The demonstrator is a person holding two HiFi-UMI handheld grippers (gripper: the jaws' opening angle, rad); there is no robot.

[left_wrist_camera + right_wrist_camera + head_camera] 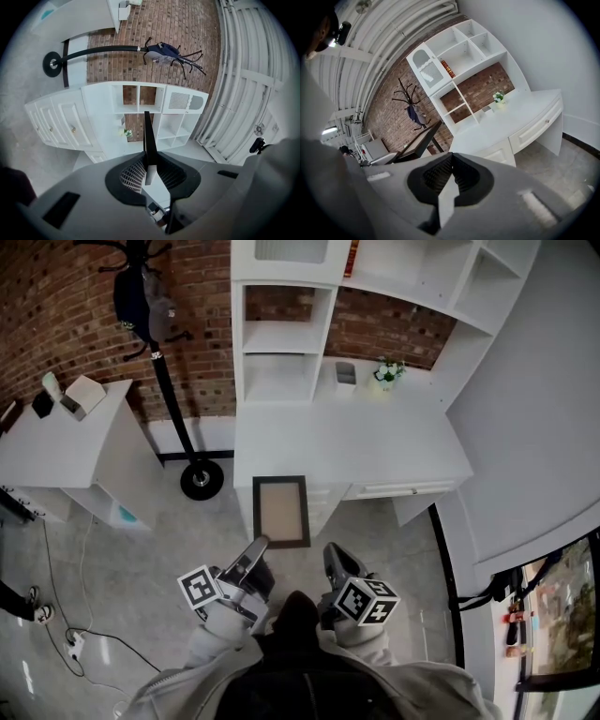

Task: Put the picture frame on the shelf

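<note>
The picture frame (281, 511), dark-rimmed with a tan panel, hangs flat above the front edge of the white desk (394, 451). My left gripper (256, 550) is shut on its near left corner. In the left gripper view the frame (149, 138) stands edge-on between the pads. My right gripper (335, 556) is beside it on the right, apart from the frame, jaws shut with nothing in them. The right gripper view shows the frame (418, 142) off to the left. The white shelf unit (281, 338) rises at the back of the desk.
A small potted plant (387, 373) and a small grey object (345, 375) stand at the back of the desk. A black coat stand (165, 371) with a round base (202, 479) is left of the shelf. A white side table (66, 442) is further left. Cables lie on the floor.
</note>
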